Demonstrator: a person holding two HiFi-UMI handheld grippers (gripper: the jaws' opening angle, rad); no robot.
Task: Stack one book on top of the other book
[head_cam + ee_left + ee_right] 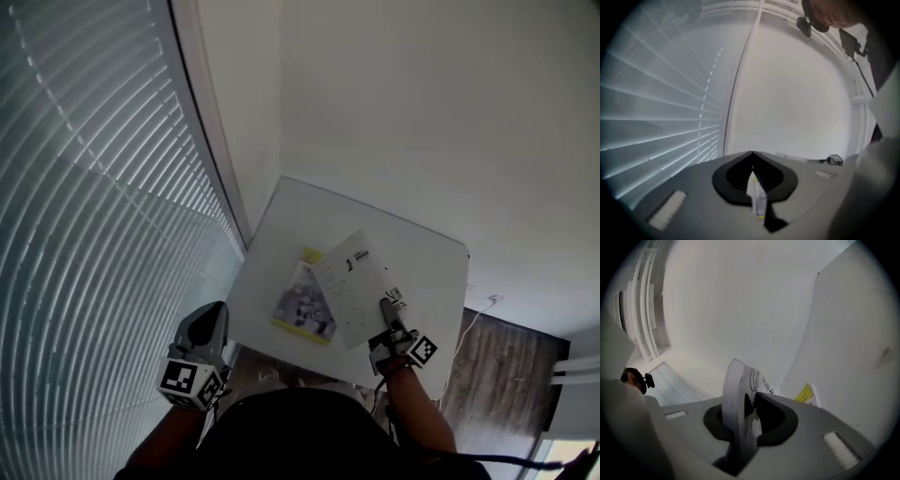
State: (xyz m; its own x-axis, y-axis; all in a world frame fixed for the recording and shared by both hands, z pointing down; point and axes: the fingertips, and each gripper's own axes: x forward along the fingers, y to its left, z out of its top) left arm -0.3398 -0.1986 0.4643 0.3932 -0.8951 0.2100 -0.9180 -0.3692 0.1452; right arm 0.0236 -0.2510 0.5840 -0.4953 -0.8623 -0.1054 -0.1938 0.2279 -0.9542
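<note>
Over the bench [427,248], the right gripper [385,307] clamps the white book [349,281] by one edge, partly over the yellow book [298,307]; so thin a hold could let it droop and land askew. The left gripper [208,323] is clenched.

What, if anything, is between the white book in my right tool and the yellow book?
Nothing visible. The right tool grips the white book, which overlaps the yellow book on the table. The yellow cover carries nothing else.
</note>
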